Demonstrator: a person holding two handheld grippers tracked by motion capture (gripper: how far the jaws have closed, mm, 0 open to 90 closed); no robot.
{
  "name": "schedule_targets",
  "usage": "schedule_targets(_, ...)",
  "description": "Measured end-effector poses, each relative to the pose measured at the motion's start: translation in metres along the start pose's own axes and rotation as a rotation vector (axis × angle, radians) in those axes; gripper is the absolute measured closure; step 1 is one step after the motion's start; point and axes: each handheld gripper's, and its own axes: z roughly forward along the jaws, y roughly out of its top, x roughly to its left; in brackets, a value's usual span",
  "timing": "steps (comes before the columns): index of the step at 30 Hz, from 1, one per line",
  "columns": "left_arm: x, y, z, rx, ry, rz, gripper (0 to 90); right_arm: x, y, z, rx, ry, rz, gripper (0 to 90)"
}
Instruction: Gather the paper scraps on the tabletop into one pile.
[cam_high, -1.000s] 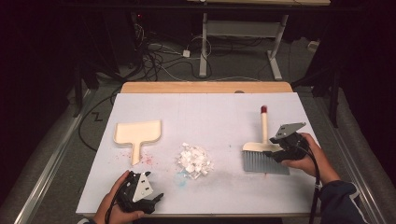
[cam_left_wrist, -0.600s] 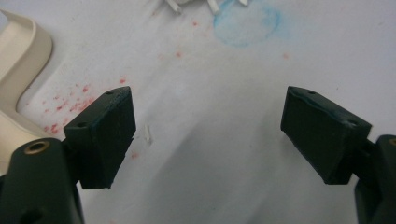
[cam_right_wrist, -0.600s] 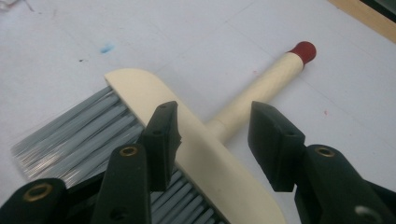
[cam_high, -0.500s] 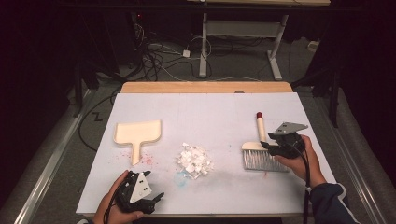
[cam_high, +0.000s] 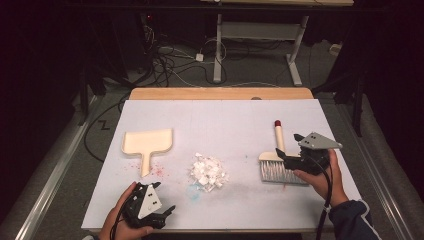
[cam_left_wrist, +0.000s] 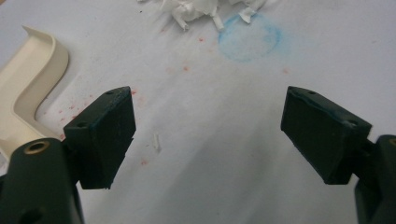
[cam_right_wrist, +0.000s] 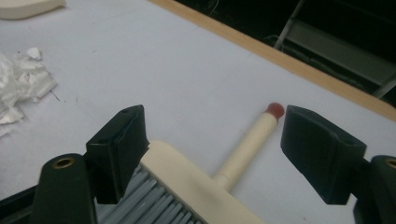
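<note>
Brush (cam_high: 278, 162) pickup stage, likely: right gripper (cam_right_wrist: 212, 154) jaws apart, straddling its head and handle. Left gripper (cam_left_wrist: 208, 135) spread, empty. Next: close on handle.

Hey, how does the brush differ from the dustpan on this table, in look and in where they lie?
The brush lies at the table's right, with the right claw open at its head; the dustpan lies at the left, apart from the left claw. The brush has grey bristles and a red-tipped handle pointing away from the person; the dustpan is a plain flat scoop with its handle pointing toward the person. Both are cream and lie flat beside the white paper scraps.
</note>
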Motion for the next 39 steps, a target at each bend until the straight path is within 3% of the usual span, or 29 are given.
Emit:
schedule_targets(8,0.001,0.0,-0.002,-0.005,0.008,-0.001,17.0,0.011,0.001,-0.02,-0.059,-0.032,-0.03,23.5)
schedule_targets(16,0.001,0.0,-0.003,-0.007,0.016,0.0,17.0,0.019,-0.008,-0.035,-0.067,-0.037,-0.05,23.1)
schedule_targets(21,0.001,0.001,-0.002,-0.008,0.023,0.0,17.0,0.023,-0.016,-0.043,-0.091,-0.03,-0.076,20.2)
schedule_targets(27,0.002,0.0,-0.002,-0.008,0.032,-0.007,17.0,0.024,-0.028,-0.051,-0.1,-0.034,-0.073,20.0)
schedule_targets(32,0.003,0.001,-0.001,-0.014,0.043,-0.013,17.0,0.026,-0.043,-0.058,-0.108,-0.011,-0.076,18.9)
schedule_targets(39,0.013,0.008,-0.001,-0.074,0.072,-0.024,17.0,0.031,-0.061,-0.062,-0.082,-0.014,-0.059,18.2)
